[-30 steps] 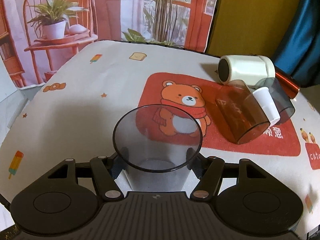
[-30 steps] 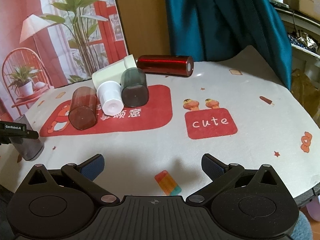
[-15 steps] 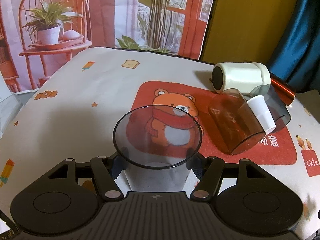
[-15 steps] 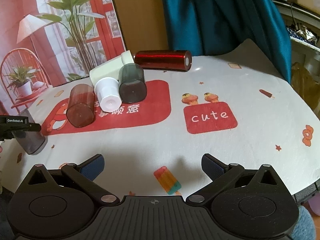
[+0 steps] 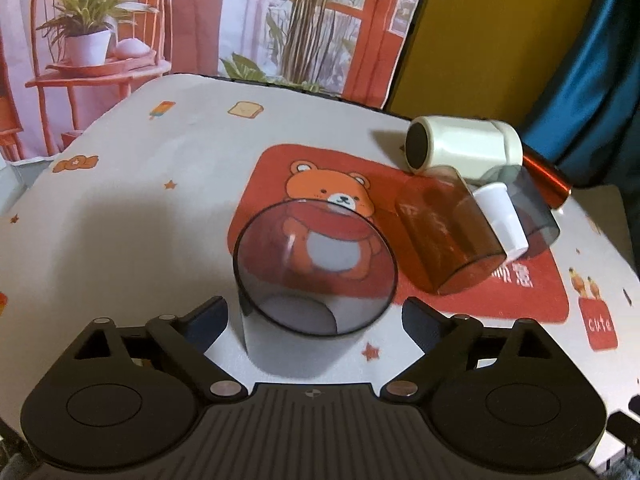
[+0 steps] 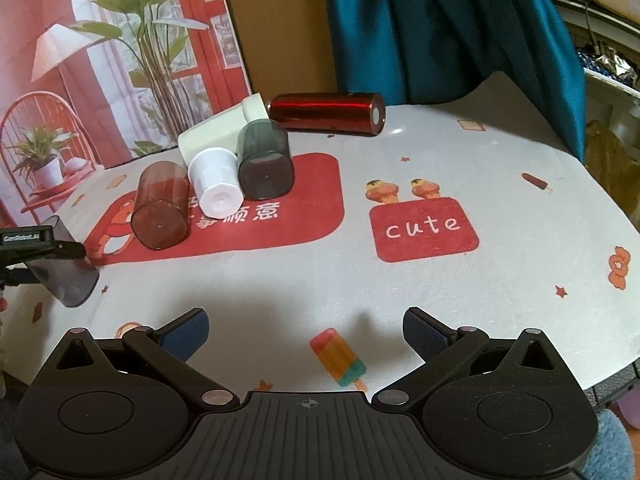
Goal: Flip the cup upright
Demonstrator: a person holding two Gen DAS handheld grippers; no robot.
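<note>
- I read "cute" in white on a small red patch of the tablecloth.
- My left gripper bears a "GenRobot.AI" label.
- Chinese characters on the big red patch stay unclear.

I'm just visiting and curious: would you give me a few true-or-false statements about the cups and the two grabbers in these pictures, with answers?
1. The smoky grey cup stands mouth-up between the open fingers of the left gripper. True.
2. The right gripper holds a cup. False: it is open, with nothing between its fingers.
3. The brown cup lies on its side on the red mat. True.
4. The red metallic cylinder stands upright. False: it lies on its side.
5. The small white cup stands alone. False: it lies between the brown cup and a dark grey cup.
</note>
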